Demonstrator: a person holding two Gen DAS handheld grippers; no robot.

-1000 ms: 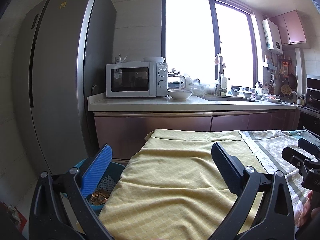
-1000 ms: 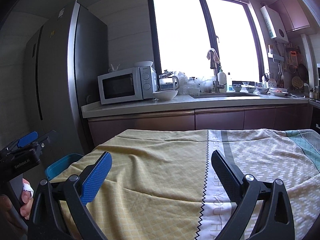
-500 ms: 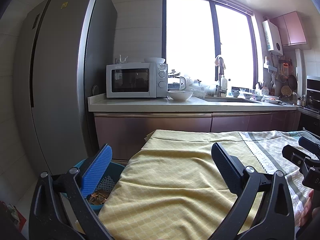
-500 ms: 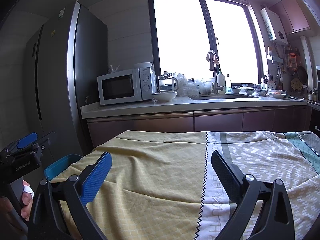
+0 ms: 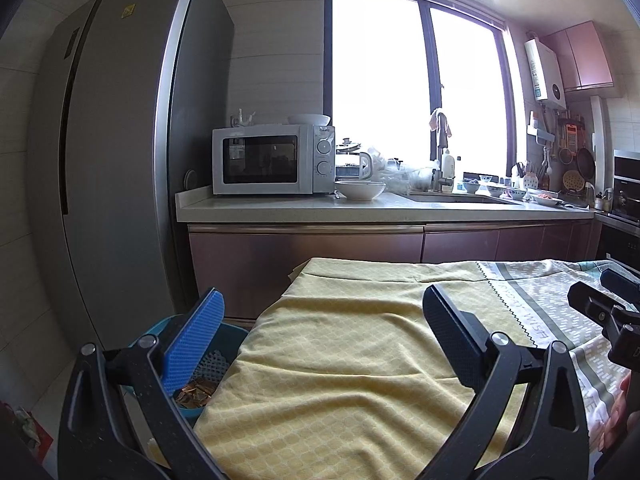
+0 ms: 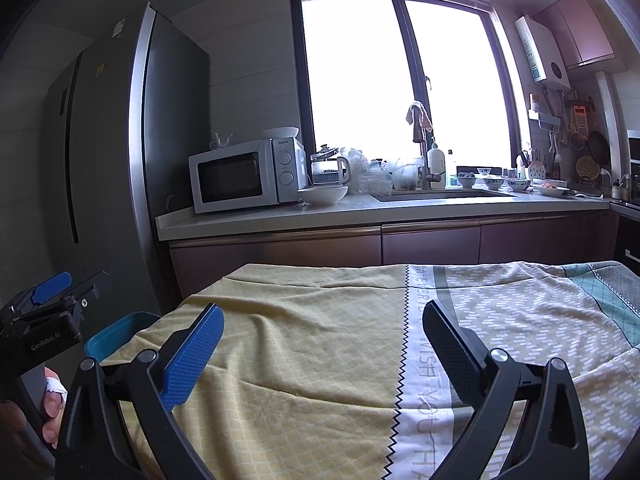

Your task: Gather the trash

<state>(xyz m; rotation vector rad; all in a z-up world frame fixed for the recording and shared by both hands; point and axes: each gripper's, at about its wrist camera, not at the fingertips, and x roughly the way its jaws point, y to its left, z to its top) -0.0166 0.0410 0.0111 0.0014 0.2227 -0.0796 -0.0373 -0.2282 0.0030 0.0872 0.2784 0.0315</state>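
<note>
A blue trash bin [image 5: 230, 338] stands on the floor at the left edge of the cloth-covered table [image 5: 352, 344]. It holds brown wrappers [image 5: 196, 390] and a white foam net. Its rim also shows in the right wrist view [image 6: 116, 330]. My left gripper [image 5: 324, 336] is open and empty, held above the table's left part, its blue finger over the bin. My right gripper [image 6: 324, 340] is open and empty above the middle of the table. No loose trash shows on the cloth.
A tall grey fridge [image 5: 120, 160] stands left of the bin. A counter [image 5: 360, 208] behind the table carries a microwave [image 5: 272, 160], a white bowl [image 5: 360, 190], a sink and dishes. The yellow and patterned cloth [image 6: 520, 312] hangs over the table edges.
Both grippers stay open and nearly still. The right wrist view has risen and drawn back slightly, so the table looks a little lower.
</note>
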